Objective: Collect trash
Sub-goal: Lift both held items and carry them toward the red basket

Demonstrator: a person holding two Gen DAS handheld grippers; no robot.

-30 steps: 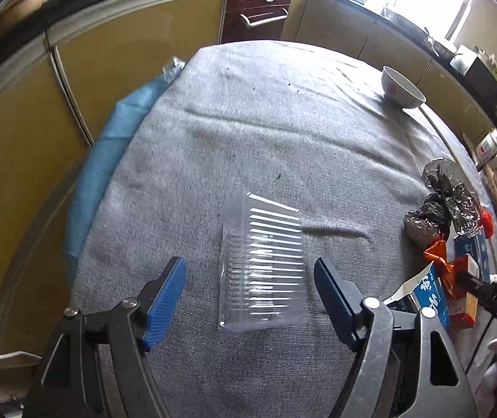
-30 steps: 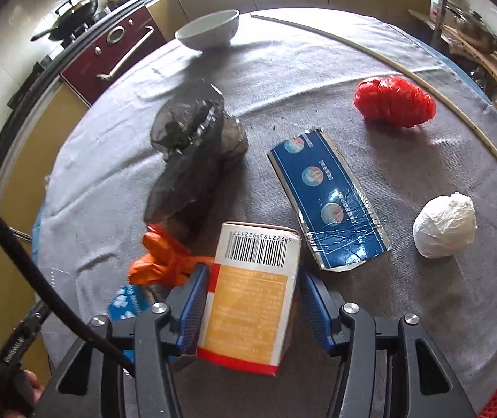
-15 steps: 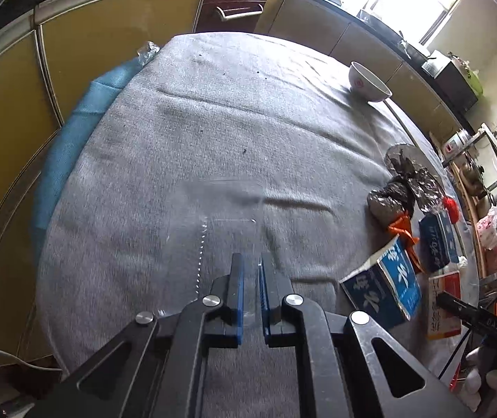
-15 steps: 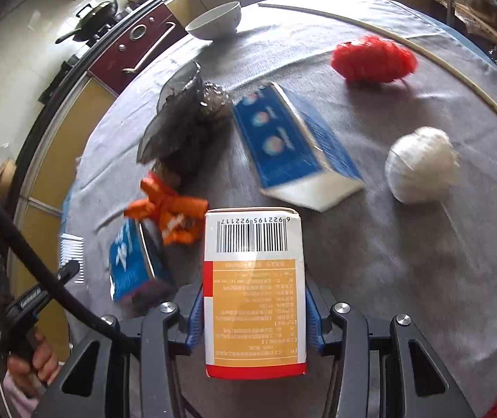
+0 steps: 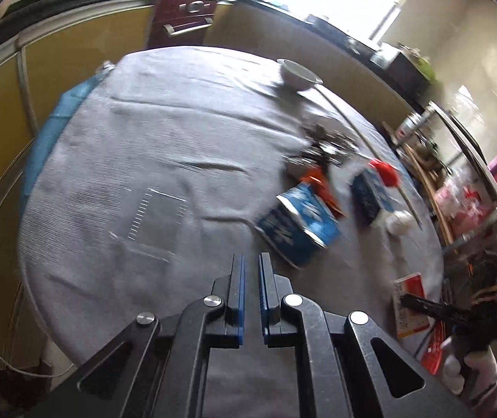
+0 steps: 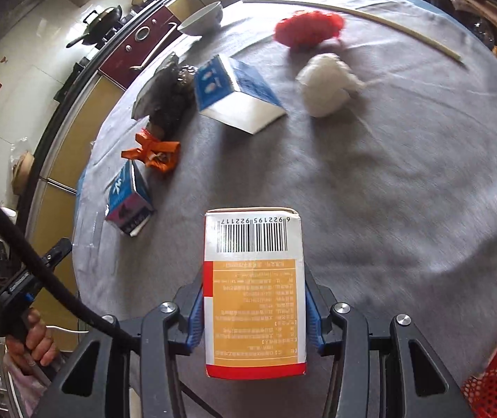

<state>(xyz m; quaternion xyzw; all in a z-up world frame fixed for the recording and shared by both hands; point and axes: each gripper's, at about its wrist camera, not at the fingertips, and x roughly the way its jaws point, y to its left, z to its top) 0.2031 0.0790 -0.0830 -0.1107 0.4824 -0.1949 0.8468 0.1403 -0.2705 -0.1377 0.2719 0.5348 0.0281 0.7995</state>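
Since a second ago: both grippers raised and drawn back from the bench; left one closed from wide open.

Right hand-held gripper [image 6: 253, 313]: blue pads clamped on both sides of an orange-and-white carton [image 6: 253, 296], barcode end pointing away, red band nearest the camera. Carton held clear above the grey cloth.

Left hand-held gripper [image 5: 250, 289]: fingers nearly together, a narrow slit between the blue pads. Whether the thin clear plastic tray [image 5: 151, 223] is pinched there cannot be told; the tray shows faintly ahead and to the left, over the cloth, blurred.

Bench [image 6: 405, 181]: round, covered with grey cloth.

Items on the bench, right wrist view, near to far:
- small blue carton [image 6: 128, 205], ahead-left of the held carton, lying on its side.
- orange wrapper [image 6: 154, 149], just beyond the small blue carton.
- dark crumpled foil bag [image 6: 168, 97], beyond the wrapper, touching the next item.
- large blue-and-white carton [image 6: 238, 97], flattened, near the bench centre.
- white wad [image 6: 325, 83], right of the large carton, apart from it.
- red wad [image 6: 307, 29], just beyond the white wad.
- pale stick [image 6: 353, 12], along the far right edge.
- white bowl [image 6: 201, 19], at the far edge.
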